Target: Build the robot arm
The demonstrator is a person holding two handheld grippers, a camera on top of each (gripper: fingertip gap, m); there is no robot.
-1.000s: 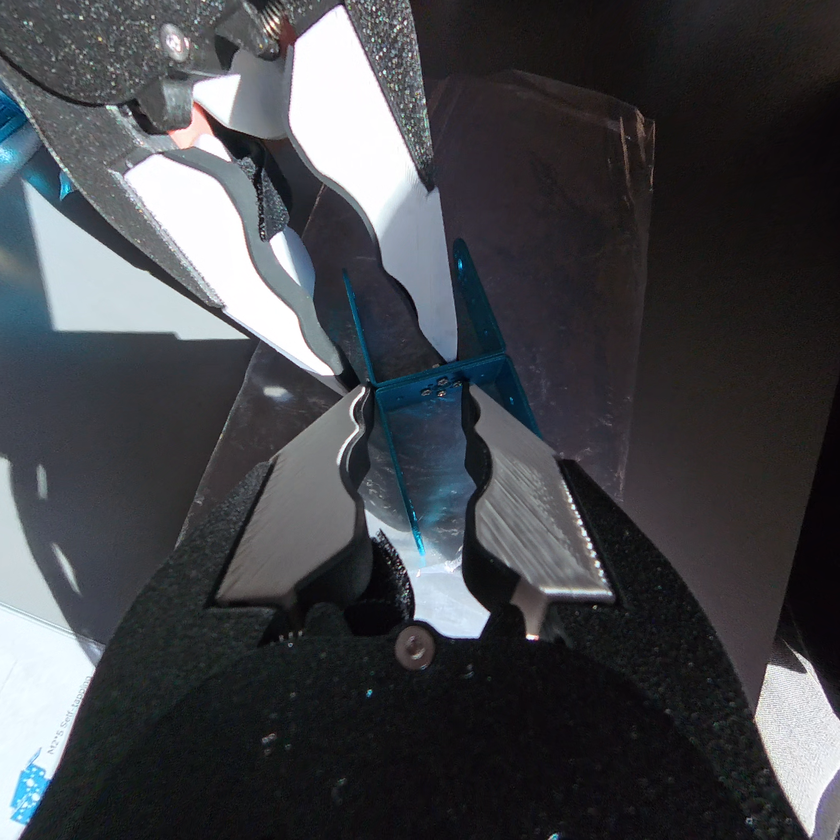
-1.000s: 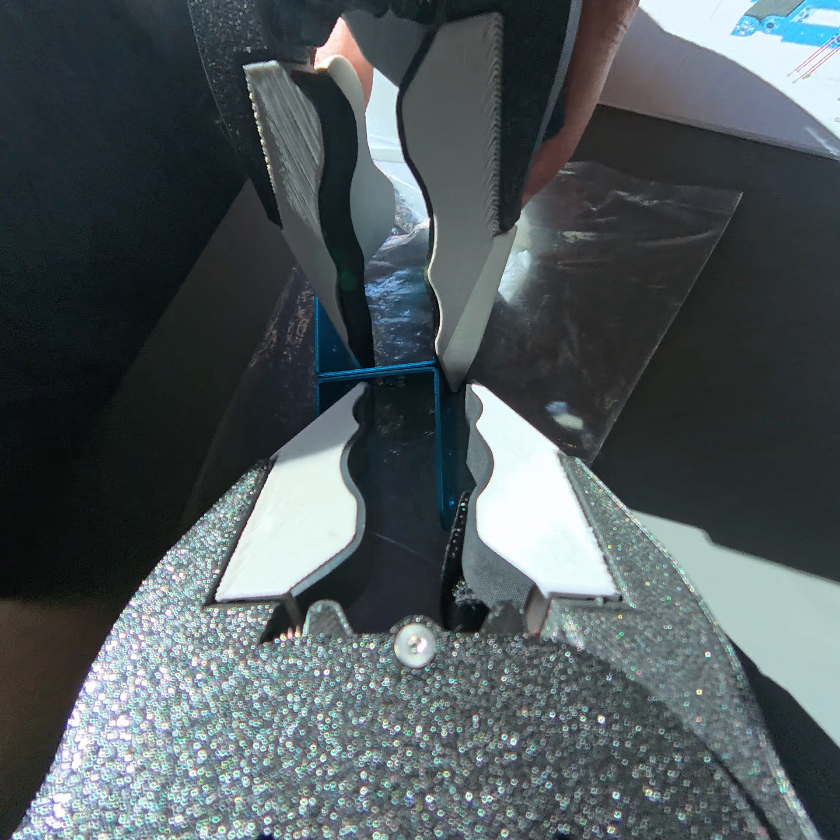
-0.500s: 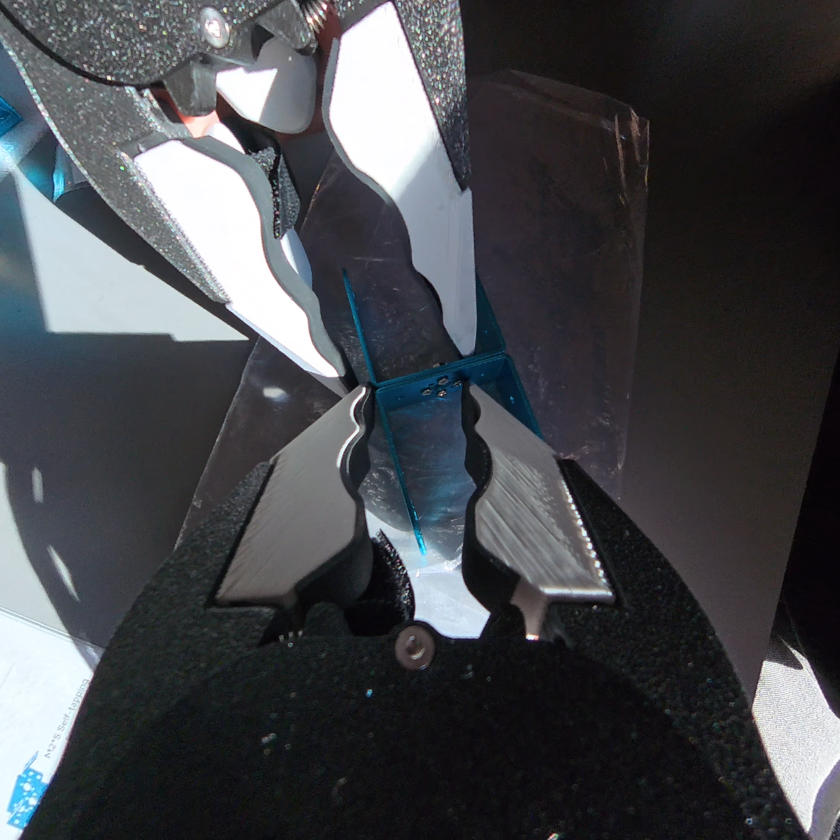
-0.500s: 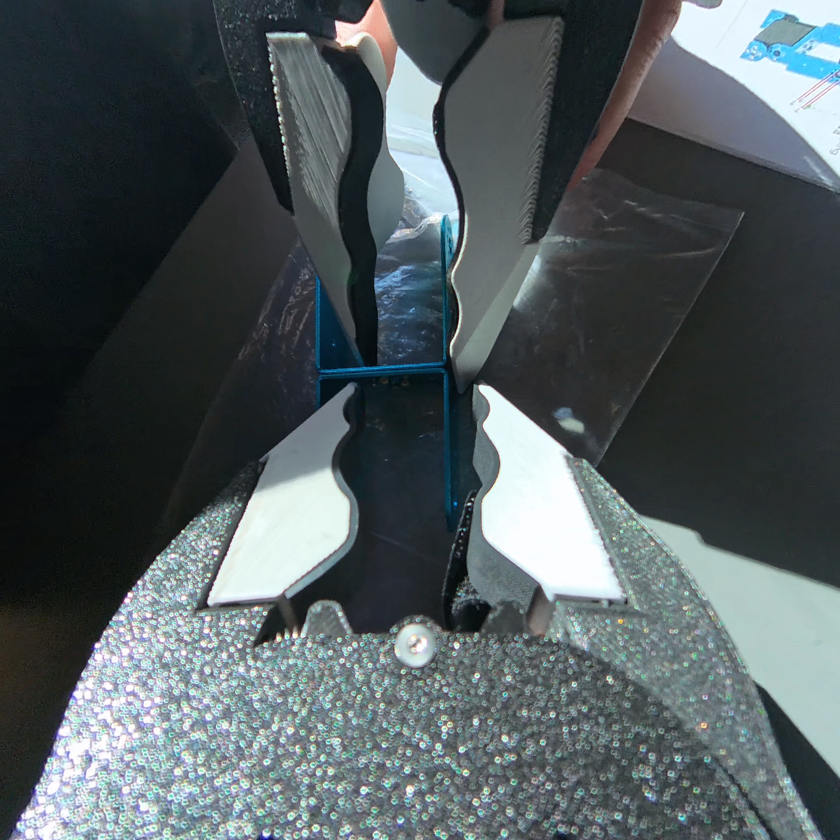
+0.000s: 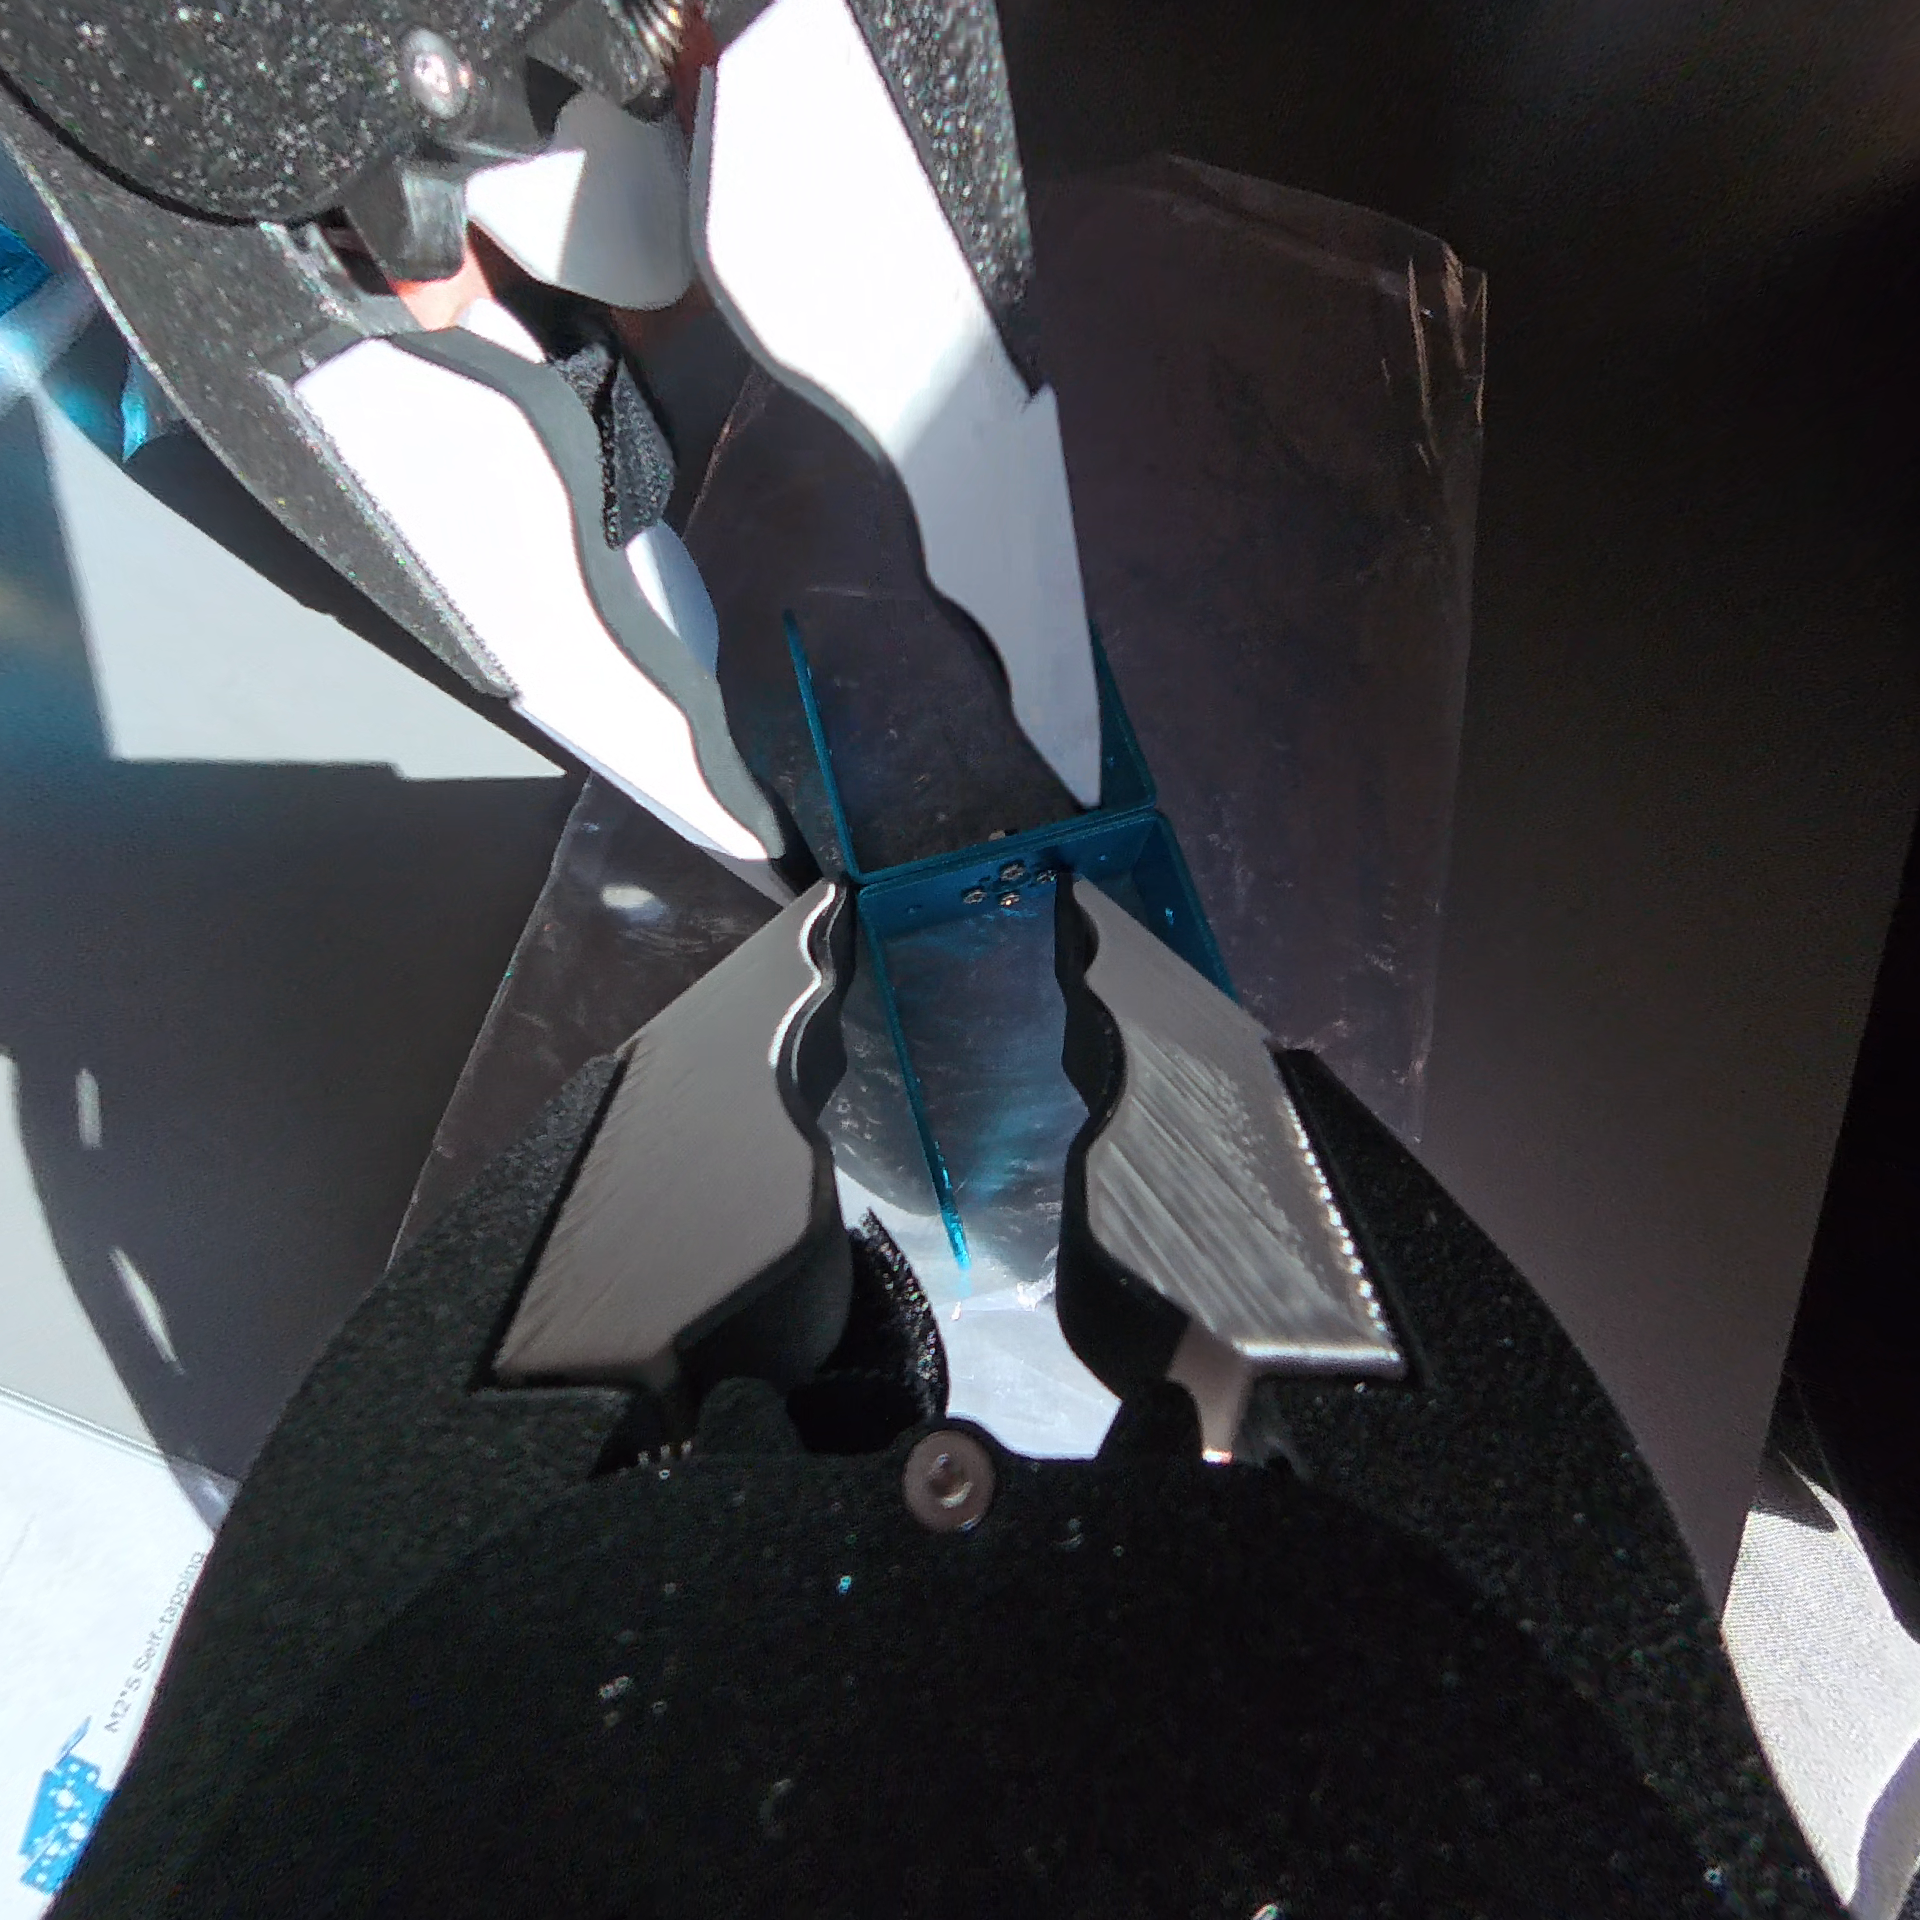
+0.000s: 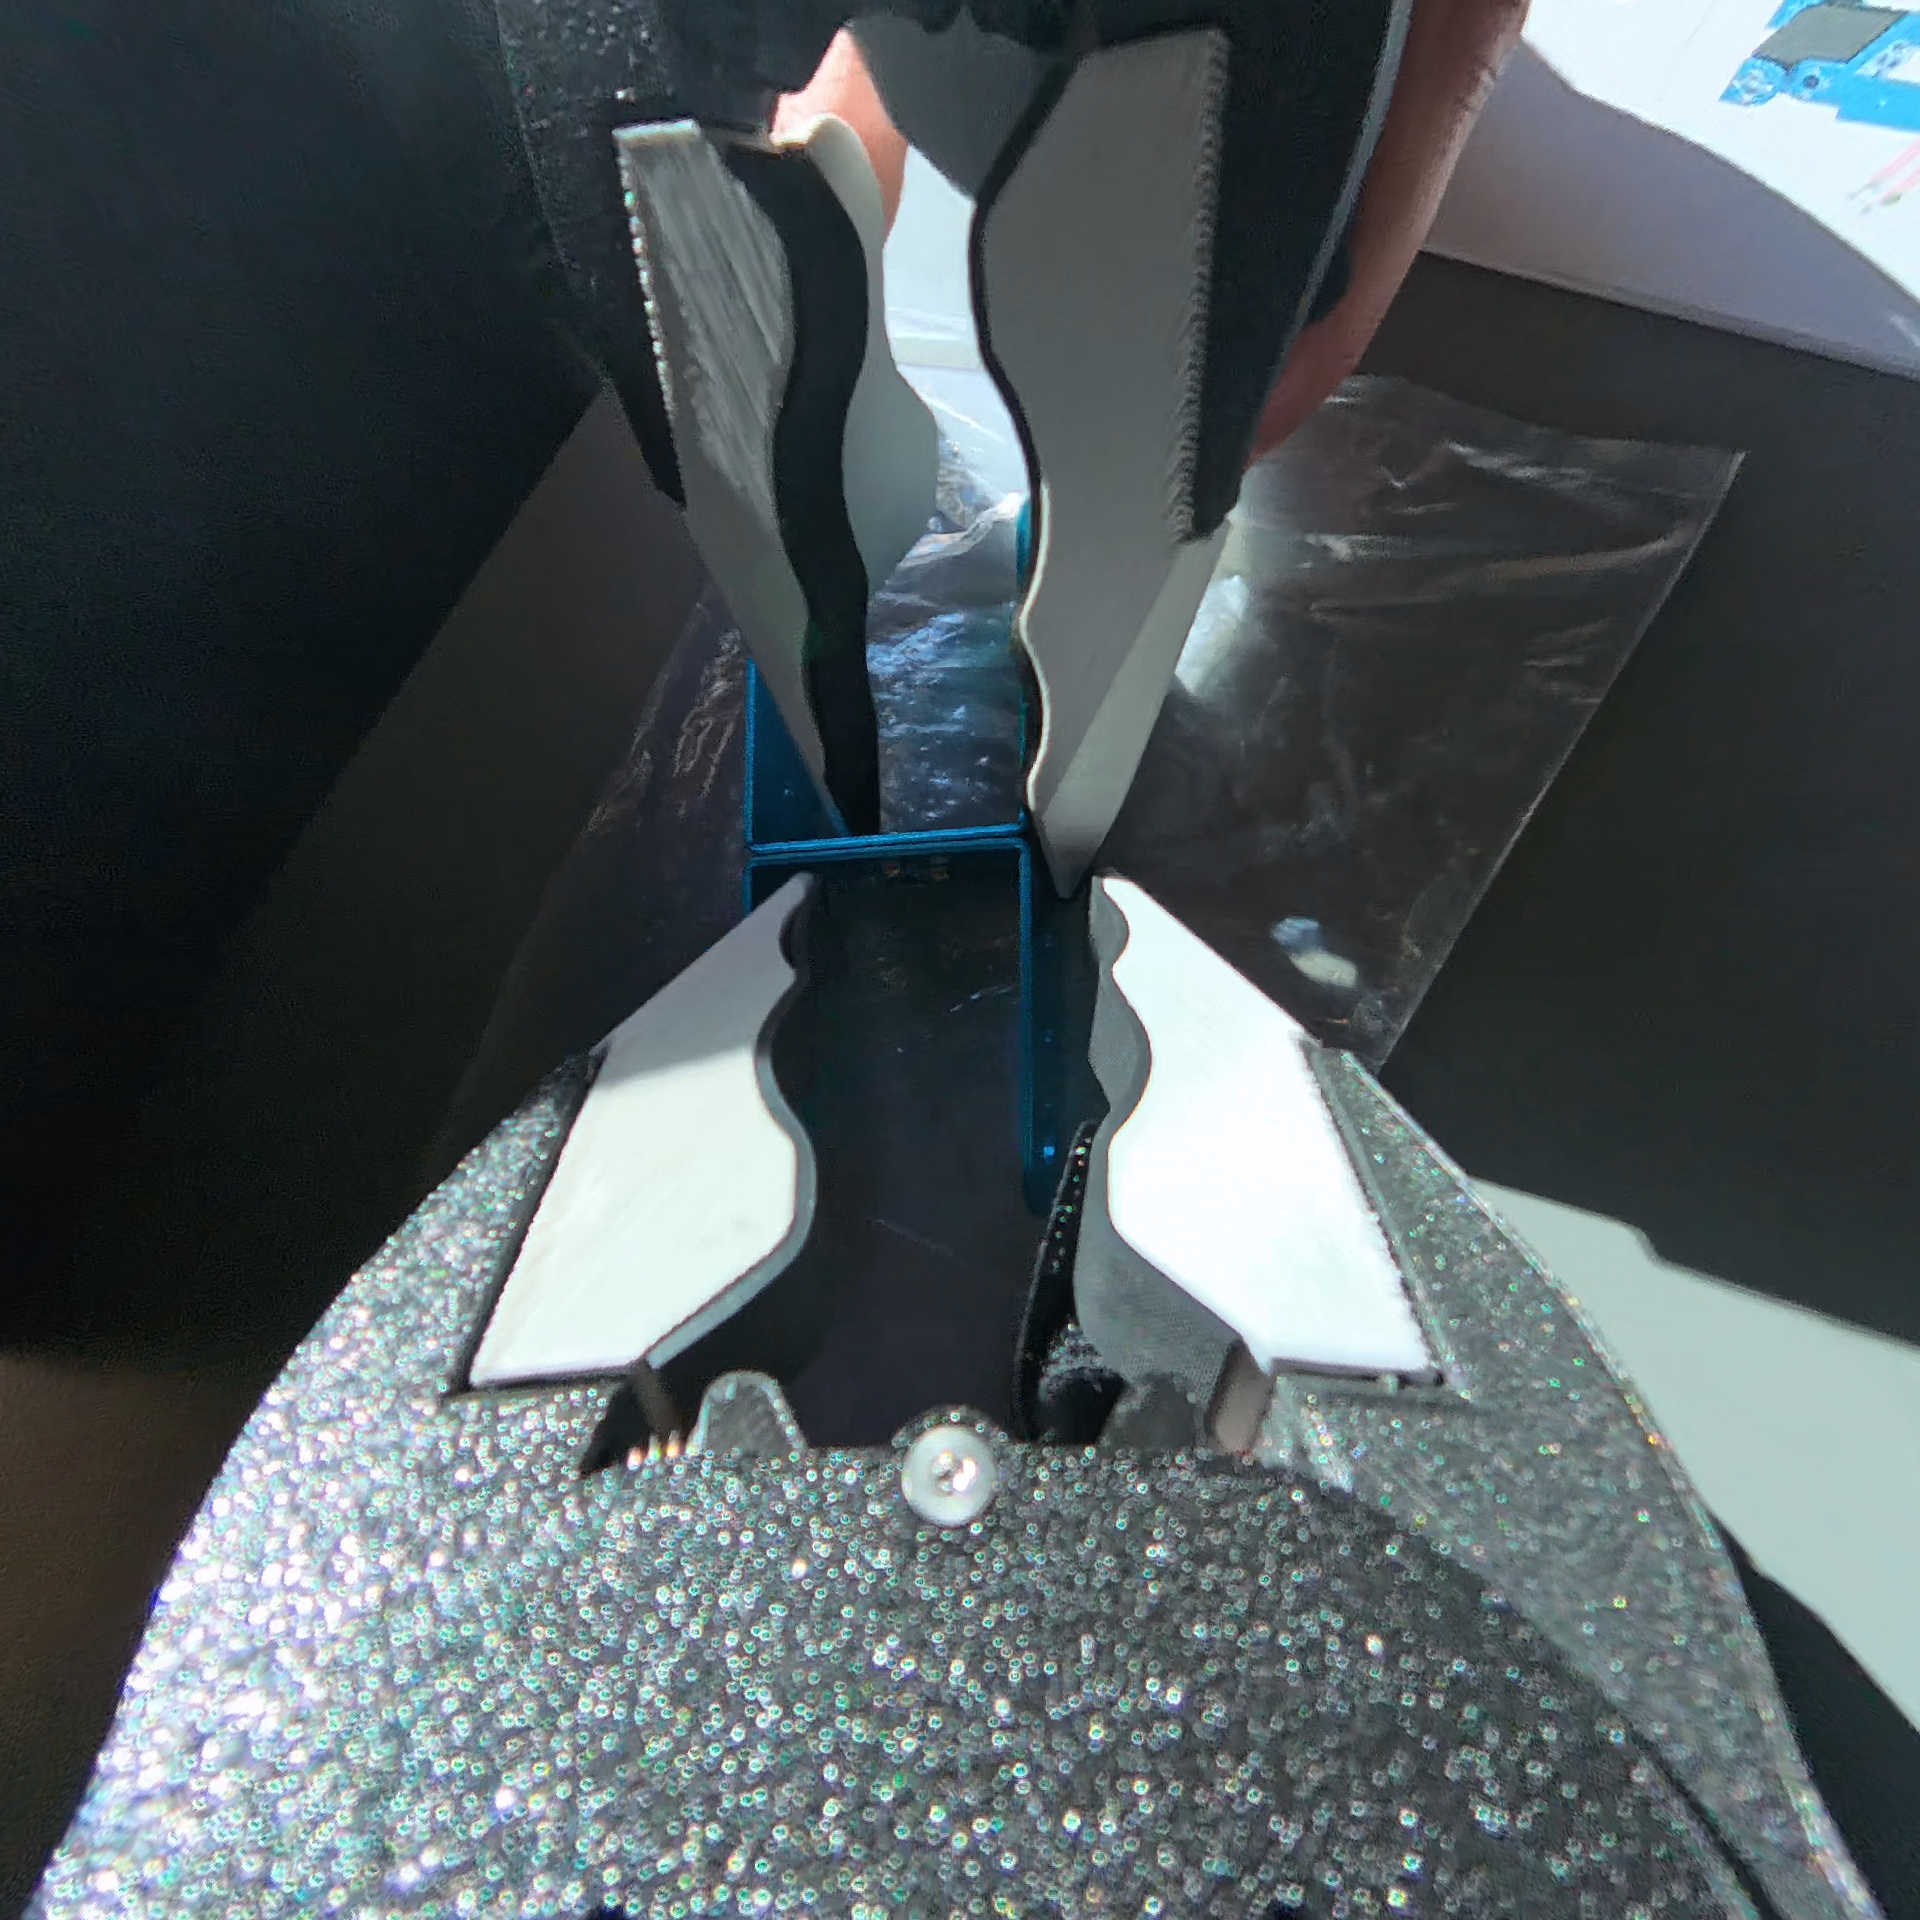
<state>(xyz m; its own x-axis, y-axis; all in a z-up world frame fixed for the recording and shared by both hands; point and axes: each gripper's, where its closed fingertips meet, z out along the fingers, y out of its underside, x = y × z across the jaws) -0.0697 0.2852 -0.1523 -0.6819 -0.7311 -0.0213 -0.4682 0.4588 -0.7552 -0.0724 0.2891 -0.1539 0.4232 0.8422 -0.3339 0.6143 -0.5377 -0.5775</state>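
Two blue U-shaped metal brackets stand back to back on a clear plastic bag (image 5: 1299, 520). My left gripper (image 5: 951, 899), black, is partly open with its tips at the joined back plates (image 5: 935, 909). The near bracket's left wall (image 5: 914, 1091) runs between its fingers. My right gripper (image 6: 951, 888), silver glitter, faces it from the other side, also partly open. Its right finger (image 6: 1195, 1091) is outside the near bracket's right wall (image 6: 1023, 1039). Each gripper shows in the other's view: the right one (image 5: 925, 826) and the left one (image 6: 956, 847). Whether any finger presses a wall is unclear.
The bag (image 6: 1403, 675) lies on a dark board (image 5: 1662, 727), partly in hard shadow. White sheets lie at the left (image 5: 260, 675), and one with blue print lies at the far right (image 6: 1766, 156). A person's hand (image 6: 1340, 343) holds the left gripper. My left and right fingertips are right by each other.
My right gripper's fingers have spread slightly wider around its bracket and shifted a little. My left gripper and the brackets have stayed put.
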